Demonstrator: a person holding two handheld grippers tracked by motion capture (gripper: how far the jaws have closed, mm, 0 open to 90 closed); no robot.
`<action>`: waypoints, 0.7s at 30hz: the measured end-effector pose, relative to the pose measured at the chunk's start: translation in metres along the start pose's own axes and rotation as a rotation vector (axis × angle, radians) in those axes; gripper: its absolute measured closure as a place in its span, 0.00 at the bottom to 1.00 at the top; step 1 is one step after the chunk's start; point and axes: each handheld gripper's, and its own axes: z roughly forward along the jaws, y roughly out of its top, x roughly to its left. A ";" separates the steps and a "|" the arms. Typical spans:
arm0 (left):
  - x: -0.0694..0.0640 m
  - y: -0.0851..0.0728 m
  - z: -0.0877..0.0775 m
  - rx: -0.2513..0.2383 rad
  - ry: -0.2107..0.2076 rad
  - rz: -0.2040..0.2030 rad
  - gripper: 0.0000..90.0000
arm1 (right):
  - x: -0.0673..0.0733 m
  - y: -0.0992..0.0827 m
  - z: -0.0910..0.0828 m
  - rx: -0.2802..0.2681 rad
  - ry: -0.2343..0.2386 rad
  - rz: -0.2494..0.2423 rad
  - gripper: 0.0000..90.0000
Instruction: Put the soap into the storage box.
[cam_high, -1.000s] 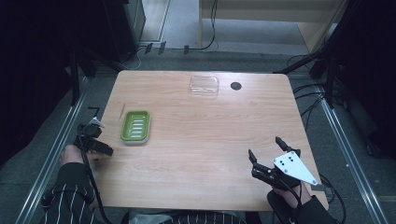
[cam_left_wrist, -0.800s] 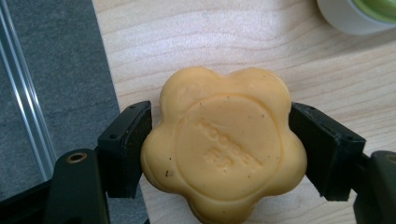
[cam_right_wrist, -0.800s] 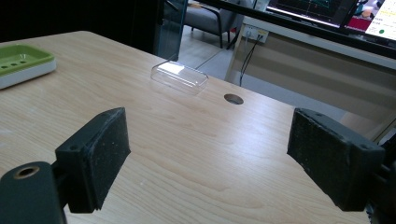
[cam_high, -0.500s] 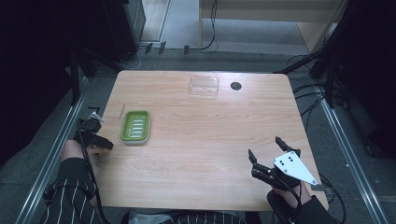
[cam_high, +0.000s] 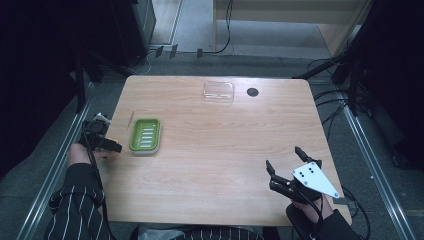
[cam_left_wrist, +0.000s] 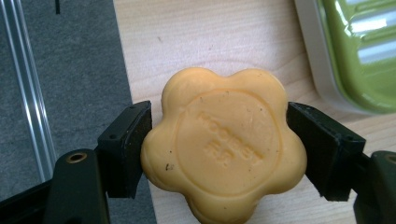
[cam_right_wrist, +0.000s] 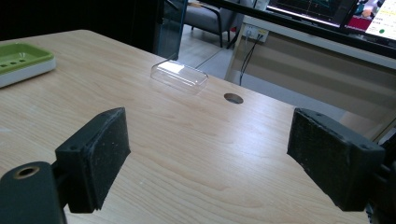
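Left gripper (cam_high: 107, 145) carried soap (cam_left_wrist: 224, 147) nearer the empty green dish (cam_high: 145, 135).

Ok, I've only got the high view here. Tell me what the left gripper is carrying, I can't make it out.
Observer: The left gripper is shut on a yellow flower-shaped soap, one jaw pressing each side.
Operator: Give me where it sits relative to the green dish.
Observer: The soap is over the table's edge, with the green soap dish off to one side, apart from it.
Operator: Now report the right gripper.
Observer: The right gripper is open with nothing between its jaws; it faces the clear lid at the table's far side.
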 end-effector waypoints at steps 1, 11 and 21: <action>-0.001 0.001 0.000 -0.004 0.000 0.003 0.29 | 0.000 0.000 0.000 -0.001 0.001 0.001 0.15; -0.007 0.016 -0.005 -0.055 0.008 0.015 0.29 | -0.003 -0.002 -0.001 0.004 -0.011 0.007 0.15; -0.010 0.028 -0.013 -0.096 0.007 0.025 0.29 | -0.002 -0.002 0.000 0.012 -0.015 0.006 0.15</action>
